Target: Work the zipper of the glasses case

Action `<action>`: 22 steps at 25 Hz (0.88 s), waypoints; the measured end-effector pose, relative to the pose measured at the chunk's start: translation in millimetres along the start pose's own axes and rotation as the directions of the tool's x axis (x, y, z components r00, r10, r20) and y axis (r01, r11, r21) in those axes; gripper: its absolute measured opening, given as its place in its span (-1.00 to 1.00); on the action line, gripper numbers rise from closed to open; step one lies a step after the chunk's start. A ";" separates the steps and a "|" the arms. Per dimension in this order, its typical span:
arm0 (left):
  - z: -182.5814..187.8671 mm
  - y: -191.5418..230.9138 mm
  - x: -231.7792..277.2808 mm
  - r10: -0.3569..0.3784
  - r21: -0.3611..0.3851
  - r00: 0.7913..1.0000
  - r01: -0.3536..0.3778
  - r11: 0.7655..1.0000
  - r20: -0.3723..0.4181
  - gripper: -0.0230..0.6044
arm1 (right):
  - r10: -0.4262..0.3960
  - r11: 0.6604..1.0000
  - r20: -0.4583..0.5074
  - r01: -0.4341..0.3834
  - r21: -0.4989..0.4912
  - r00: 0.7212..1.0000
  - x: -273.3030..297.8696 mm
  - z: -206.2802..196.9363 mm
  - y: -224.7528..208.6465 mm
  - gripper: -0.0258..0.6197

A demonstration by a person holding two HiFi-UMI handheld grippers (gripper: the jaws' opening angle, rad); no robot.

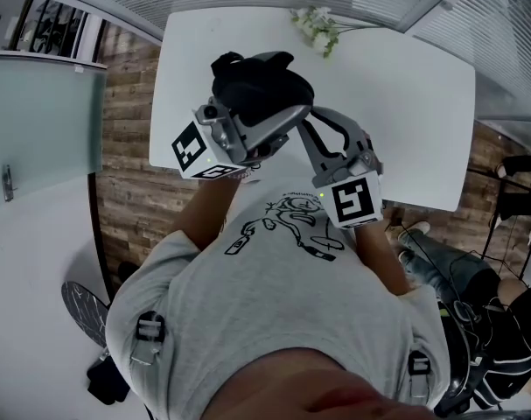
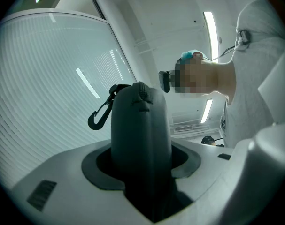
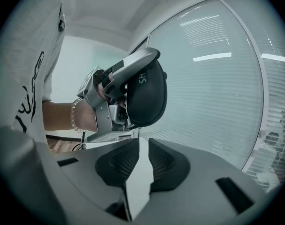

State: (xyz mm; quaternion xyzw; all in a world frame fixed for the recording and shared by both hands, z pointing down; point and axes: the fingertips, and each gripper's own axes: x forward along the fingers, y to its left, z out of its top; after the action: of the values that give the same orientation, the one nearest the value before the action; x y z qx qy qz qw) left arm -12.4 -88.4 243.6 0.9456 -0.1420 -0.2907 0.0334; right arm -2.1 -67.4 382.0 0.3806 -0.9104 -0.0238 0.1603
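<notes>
L gripper [image 2: 141, 170] is clamped on the dark glasses case [image 2: 140, 125], holding it up off the table [image 1: 405, 103], prob. to steady it so the R gripper [image 3: 138, 161], jaws slightly apart & empty close to the case, can work on it.

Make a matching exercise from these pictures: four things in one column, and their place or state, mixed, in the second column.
1. black oval glasses case
2. black carabiner hook
3. grey right gripper
4. white flower sprig

a. jaws apart, nothing between them
b. lying on the white table
c. clamped in the left gripper
d. attached at the case's end

Pairs: 1-c, 2-d, 3-a, 4-b.
</notes>
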 end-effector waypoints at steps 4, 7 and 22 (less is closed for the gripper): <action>-3.4 10.6 -7.8 0.045 0.007 0.999 -0.045 0.999 -0.018 -0.14 | -0.006 0.997 -0.013 0.007 0.079 1.000 -3.1 -12.8 -12.6 -0.70; -5.5 15.3 -13.3 0.082 0.034 0.995 -0.081 0.996 -0.050 -0.14 | -0.045 0.993 -0.019 0.046 0.113 0.999 -10.1 -17.3 -25.3 -0.73; -30.3 38.3 -38.9 0.306 0.176 0.925 -0.270 0.947 -0.226 -0.14 | -0.227 0.961 0.022 0.221 0.167 0.974 -50.7 -12.9 -81.0 -0.80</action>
State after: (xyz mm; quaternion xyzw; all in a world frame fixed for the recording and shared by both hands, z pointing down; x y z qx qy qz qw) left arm -35.8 -114.4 295.3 0.9434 -0.2946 -0.1503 0.0261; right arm 90.8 -88.3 367.0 0.4923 -0.8635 0.0251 0.1065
